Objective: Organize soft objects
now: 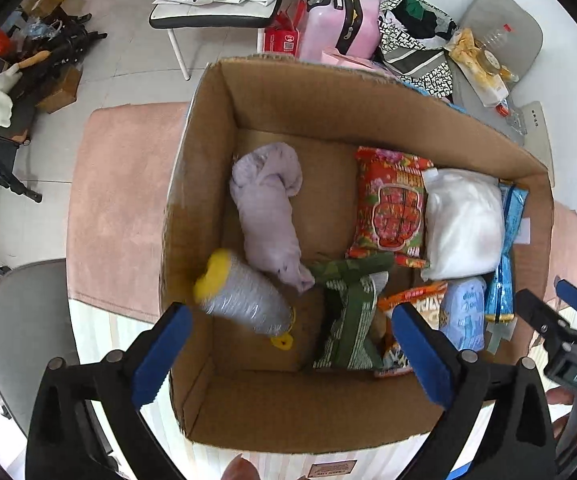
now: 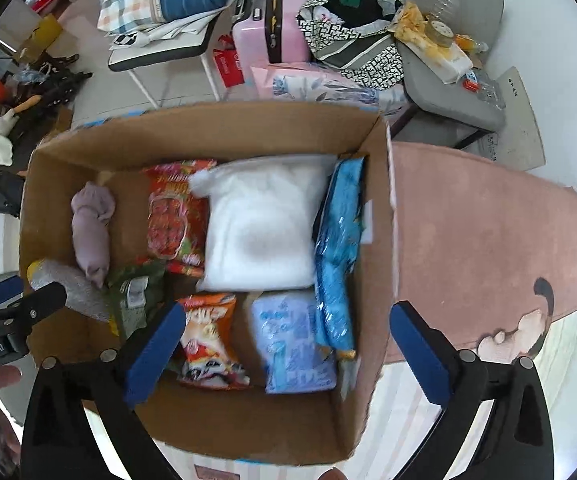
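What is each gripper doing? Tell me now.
Left gripper: open, holding nothing, above the cardboard box.
Right gripper: open, holding nothing.

cardboard box point(image 1: 208, 128) sitting open | lilac cloth bundle point(image 1: 268, 212) lying rolled along the left side | grey yarn cone point(image 1: 244, 296) with yellow ends tilting at the left wall, blurred | white pillow pack point(image 2: 260, 220) lying flat beside red snack bag point(image 2: 172, 212) | green packet point(image 1: 348, 316), orange snack bag point(image 2: 208, 340), pale blue tissue pack point(image 2: 292, 344) lying nearer | bright blue bag point(image 2: 336, 248) standing against the right wall
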{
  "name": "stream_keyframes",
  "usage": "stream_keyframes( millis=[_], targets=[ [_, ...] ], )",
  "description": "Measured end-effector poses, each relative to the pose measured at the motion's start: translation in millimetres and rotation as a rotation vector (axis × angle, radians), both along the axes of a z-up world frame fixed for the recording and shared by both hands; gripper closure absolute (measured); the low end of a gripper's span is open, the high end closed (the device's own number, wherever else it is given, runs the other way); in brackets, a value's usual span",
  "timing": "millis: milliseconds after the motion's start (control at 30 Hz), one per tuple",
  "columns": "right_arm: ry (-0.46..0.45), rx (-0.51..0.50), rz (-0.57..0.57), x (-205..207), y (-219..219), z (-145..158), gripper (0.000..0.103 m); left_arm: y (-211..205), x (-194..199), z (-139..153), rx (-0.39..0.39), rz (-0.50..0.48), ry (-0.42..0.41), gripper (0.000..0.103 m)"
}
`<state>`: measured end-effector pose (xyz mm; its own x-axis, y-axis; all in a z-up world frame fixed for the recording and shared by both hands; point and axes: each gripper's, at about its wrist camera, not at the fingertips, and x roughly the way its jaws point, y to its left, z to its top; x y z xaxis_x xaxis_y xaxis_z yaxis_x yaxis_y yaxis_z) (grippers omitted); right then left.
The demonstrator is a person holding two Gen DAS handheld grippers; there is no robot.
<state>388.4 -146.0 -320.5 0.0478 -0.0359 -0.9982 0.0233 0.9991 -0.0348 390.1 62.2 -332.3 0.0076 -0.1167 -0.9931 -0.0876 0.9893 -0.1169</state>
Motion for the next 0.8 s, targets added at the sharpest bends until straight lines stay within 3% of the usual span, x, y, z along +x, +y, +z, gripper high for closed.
stream_keyframes(
  millis=[400,600,800],
  targets=[
    [0.011,0.061,-0.047,-50.7,4.9,-13.0,0.000,-9.3,-47.0,4.2,0.007,-0.001,-0.011,0.000],
    [-0.046,0.052,-0.025,-67.3,11.7,18.2,0.000,-14.4,-62.4,41.0,0.061,-0.013,-0.110,0.000],
    [-0.144,0.032,-0.004,-98.7,16.5,73.9,0.000,-18.8,-92.6,94.9,0.094,-0.015,-0.231,0.000]
  ],
)
